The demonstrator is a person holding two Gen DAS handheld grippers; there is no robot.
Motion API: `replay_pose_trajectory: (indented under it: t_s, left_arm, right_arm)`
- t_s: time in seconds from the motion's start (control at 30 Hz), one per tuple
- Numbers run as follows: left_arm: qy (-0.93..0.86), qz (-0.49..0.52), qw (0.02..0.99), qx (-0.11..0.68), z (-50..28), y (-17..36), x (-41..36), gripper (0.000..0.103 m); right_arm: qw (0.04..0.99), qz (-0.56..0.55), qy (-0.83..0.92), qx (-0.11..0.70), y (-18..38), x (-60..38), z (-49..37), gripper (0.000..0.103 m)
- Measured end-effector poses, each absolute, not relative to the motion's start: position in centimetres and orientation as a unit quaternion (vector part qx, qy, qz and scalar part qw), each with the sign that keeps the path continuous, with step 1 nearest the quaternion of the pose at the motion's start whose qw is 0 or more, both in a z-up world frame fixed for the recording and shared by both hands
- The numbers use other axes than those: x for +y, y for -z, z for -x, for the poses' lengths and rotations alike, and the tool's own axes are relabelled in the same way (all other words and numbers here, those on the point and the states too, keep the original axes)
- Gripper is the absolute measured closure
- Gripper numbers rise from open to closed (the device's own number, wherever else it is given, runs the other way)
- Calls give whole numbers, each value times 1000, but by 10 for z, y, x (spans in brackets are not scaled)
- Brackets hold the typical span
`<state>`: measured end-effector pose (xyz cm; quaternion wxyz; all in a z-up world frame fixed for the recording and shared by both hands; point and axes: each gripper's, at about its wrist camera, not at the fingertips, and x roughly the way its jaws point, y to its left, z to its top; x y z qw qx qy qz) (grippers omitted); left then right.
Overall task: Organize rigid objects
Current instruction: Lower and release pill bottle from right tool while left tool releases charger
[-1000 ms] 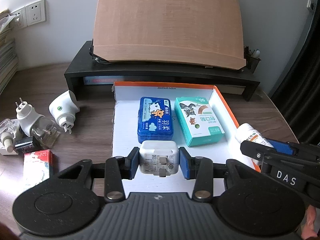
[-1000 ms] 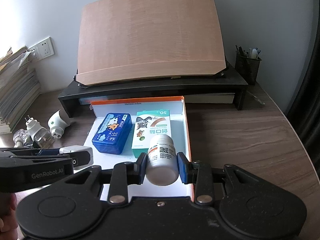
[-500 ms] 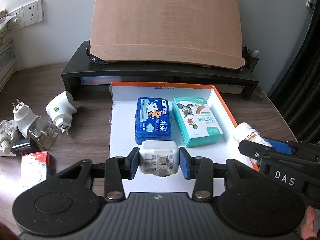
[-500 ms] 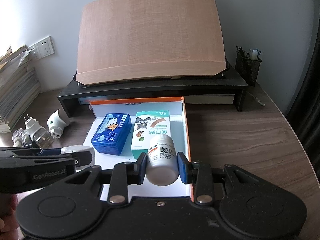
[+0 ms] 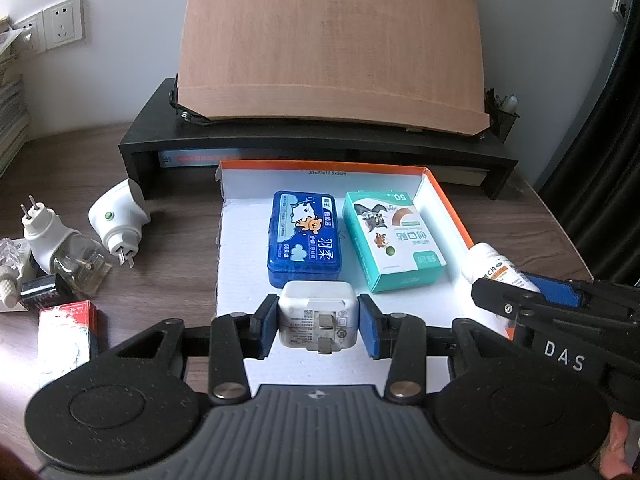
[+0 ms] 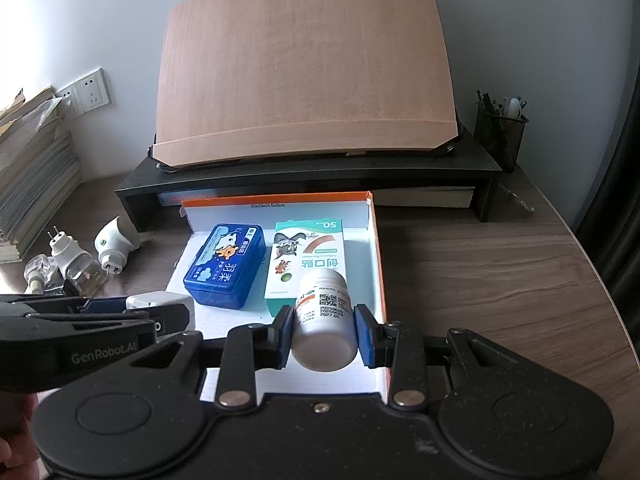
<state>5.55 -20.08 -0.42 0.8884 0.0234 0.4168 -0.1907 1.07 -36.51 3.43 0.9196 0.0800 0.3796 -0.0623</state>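
Only the left wrist view shows the small red and white box [image 5: 68, 338] on the desk [image 5: 172, 248], while only the right wrist view takes in the paper stack [image 6: 32, 176] and the whole pen cup [image 6: 501, 136]. The left gripper [image 5: 318, 326] has its jaws clamped on one white charger [image 5: 318, 320] and the right gripper [image 6: 323, 336] on one white bottle [image 6: 324, 320], both held over the near end of the orange-edged tray [image 5: 244, 264], where one blue tin [image 5: 305, 246] and one teal box [image 5: 394, 242] lie side by side. Two white plug-in units [image 5: 118, 218] lie left of the tray, the clutter beside them is hard to make out, and the left view shows only part of the bottle behind the right gripper.
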Motion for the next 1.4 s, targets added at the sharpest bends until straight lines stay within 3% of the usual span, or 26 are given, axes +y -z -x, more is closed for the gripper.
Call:
replay_pose_trajectory:
  t_s: [1.1, 1.23, 1.4]
  left_arm:
    - [197, -24, 883, 426, -67, 11, -203, 61]
    - [201, -25, 881, 428, -70, 13, -206, 61]
    - [211, -28, 877, 431, -73, 16, -211, 61]
  right_arm:
    - [919, -80, 65, 380, -30, -365, -30, 63]
    - [929, -77, 62, 355, -37, -366, -31, 57]
    - [935, -81, 78, 337, -44, -372, -27, 57]
